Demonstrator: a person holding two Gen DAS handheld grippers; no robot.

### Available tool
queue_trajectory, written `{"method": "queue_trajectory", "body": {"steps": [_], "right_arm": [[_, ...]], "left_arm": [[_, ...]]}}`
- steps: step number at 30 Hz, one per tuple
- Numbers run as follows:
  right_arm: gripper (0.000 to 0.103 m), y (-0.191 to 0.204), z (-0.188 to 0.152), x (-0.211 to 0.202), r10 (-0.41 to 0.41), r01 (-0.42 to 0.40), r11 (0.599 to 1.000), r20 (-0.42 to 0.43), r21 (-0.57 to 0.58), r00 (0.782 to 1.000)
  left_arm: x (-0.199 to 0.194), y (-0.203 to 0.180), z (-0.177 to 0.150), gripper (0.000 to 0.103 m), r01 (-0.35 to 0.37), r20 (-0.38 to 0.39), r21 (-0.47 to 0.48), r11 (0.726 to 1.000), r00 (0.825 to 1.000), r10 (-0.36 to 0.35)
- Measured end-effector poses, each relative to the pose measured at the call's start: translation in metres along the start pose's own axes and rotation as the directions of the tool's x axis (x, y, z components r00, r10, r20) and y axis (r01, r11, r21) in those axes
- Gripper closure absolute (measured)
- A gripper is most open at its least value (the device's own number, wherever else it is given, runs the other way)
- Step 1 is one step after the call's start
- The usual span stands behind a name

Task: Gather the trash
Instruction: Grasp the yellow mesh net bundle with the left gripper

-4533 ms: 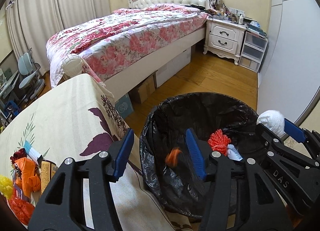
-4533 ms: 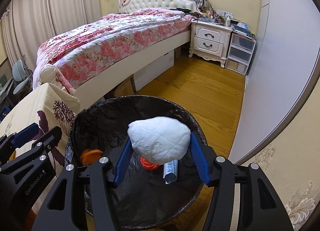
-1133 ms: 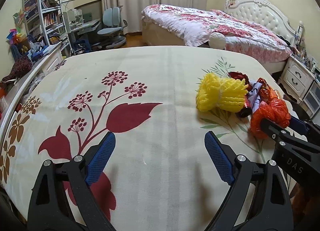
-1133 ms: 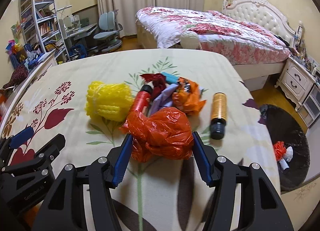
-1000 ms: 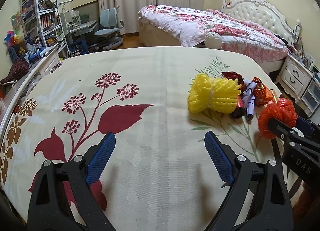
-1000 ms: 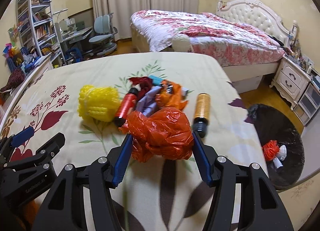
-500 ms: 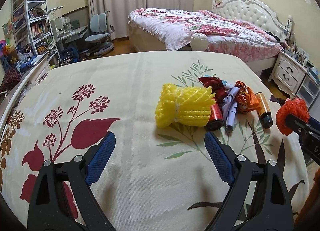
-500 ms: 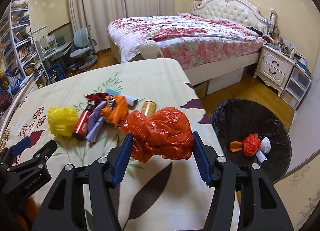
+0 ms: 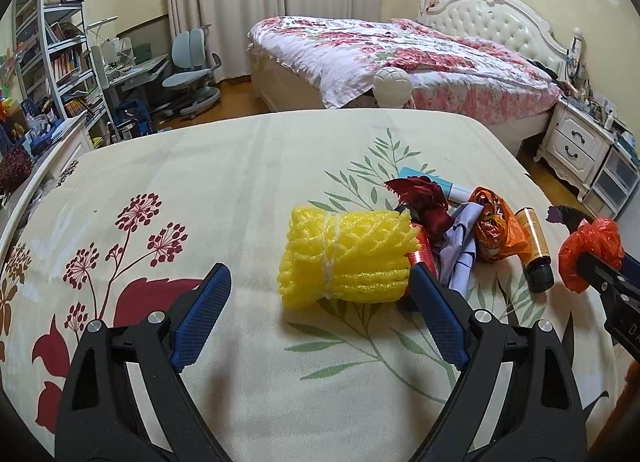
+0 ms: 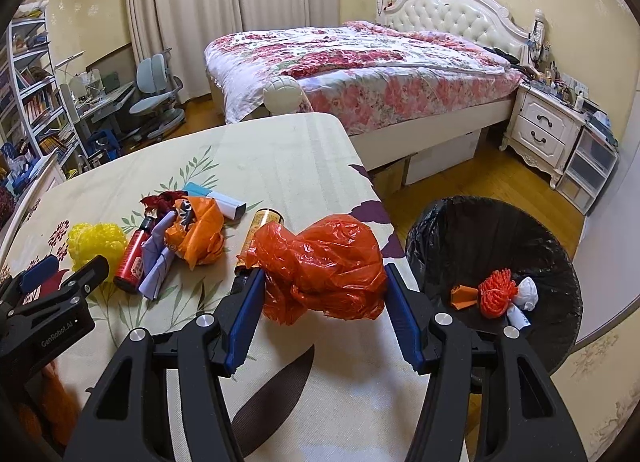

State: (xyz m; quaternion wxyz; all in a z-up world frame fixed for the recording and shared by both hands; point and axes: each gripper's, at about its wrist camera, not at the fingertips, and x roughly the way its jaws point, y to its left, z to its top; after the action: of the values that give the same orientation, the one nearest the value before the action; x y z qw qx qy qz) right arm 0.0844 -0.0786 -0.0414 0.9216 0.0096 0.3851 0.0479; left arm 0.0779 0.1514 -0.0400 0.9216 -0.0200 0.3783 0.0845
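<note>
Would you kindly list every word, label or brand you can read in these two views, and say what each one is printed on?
"GenRobot.AI": on the body of the left gripper, seen in the right wrist view.
"D": the only letter showing on the right gripper in the left wrist view; the rest is cut off.
Red bottle: label print too small to read.
Amber bottle: print too blurred to read.
Orange wrapper: markings unreadable.

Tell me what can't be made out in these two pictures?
- Gold bottle: right view, lower end behind the red bag.
- Bin: absent from left view; right view, near rim behind the right gripper.
- Red bottle: left view, mostly behind the yellow net.
- Bottle labels: too small.
</note>
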Motion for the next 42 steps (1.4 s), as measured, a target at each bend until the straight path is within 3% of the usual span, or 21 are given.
{"method": "queue_trajectory", "body": {"steps": [8, 13, 17, 32, 42], "right_arm": [[0.045, -0.003, -0.001, 0.003, 0.002, -0.002, 1.0, -0.006, 0.001, 1.0], [0.045, -0.002, -0.002, 0.005, 0.004, -0.004, 1.0, -0.013, 0.001, 1.0], [0.045, -0.002, -0.002, 0.004, 0.004, -0.004, 1.0, -0.014, 0.0, 1.0], [0.045, -0.001, -0.007, -0.007, 0.008, -0.008, 1.0, 0.0, -0.012, 1.0], [0.045, -0.009, -0.007, -0.025, -0.002, 0.002, 1.0, 0.036, -0.009, 0.999]], "left_arm": [[0.015, 0.005, 0.007, 0.015, 0.059, -0.05, -0.021, 0.998, 0.997, -0.06], [0.02, 0.003, 0.003, 0.038, 0.094, -0.082, -0.007, 0.996, 0.992, -0.094], [0.019, 0.002, 0.002, 0.044, 0.11, -0.081, -0.002, 0.994, 0.991, -0.11], [-0.014, 0.006, -0.013, 0.046, 0.108, -0.032, -0.015, 0.994, 0.994, -0.109], [-0.048, -0.018, -0.009, 0.046, 0.148, 0.031, 0.008, 0.989, 0.989, -0.148]]}}
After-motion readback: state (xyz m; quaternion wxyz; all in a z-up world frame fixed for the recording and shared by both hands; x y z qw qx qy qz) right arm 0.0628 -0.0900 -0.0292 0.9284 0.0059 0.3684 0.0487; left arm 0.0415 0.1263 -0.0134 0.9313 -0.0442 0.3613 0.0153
